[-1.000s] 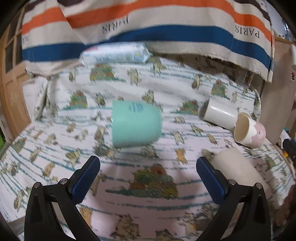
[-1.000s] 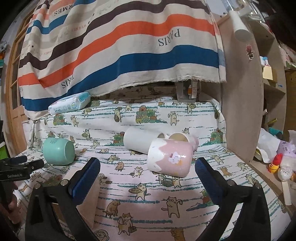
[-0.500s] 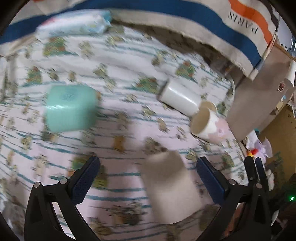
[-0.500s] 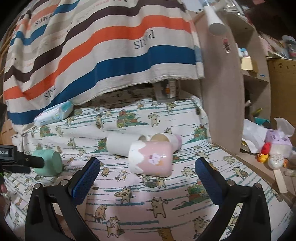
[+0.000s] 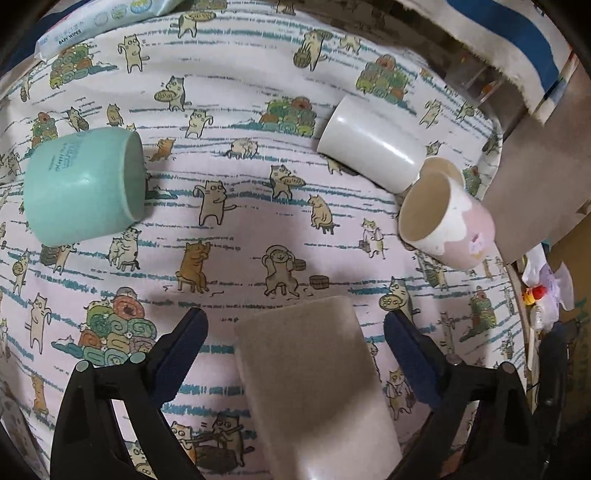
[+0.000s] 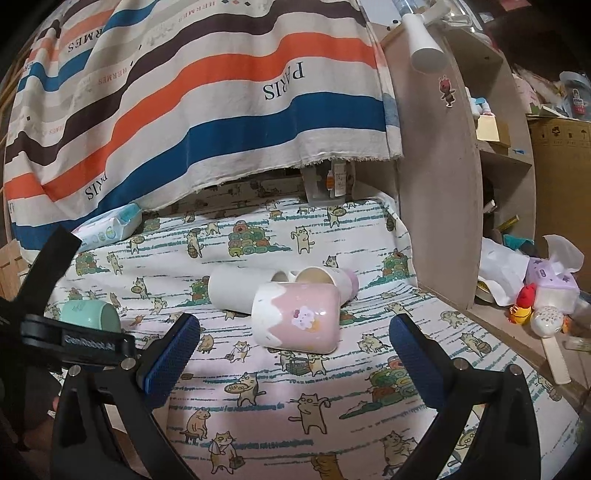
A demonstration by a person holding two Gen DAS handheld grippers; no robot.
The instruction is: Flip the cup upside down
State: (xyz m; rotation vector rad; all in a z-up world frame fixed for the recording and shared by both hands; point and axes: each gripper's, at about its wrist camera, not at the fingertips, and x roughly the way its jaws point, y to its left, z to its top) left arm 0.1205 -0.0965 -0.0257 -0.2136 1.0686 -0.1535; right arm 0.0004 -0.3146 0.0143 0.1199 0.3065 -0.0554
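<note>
Several cups lie on their sides on a cat-print cloth. A beige cup lies between the fingers of my open left gripper, with gaps on both sides. A mint cup lies at the left, also in the right wrist view. A white cup and a pink-and-white cup lie at the right. My right gripper is open and empty, in front of the pink cup and white cup.
A pack of baby wipes lies at the back left. A striped cloth hangs behind. A wooden shelf panel stands to the right, with clutter beyond it. The left gripper's body shows in the right wrist view.
My left gripper swung right from the mint cup and came down around the beige cup. My right gripper shifted slightly; the cups have not moved.
</note>
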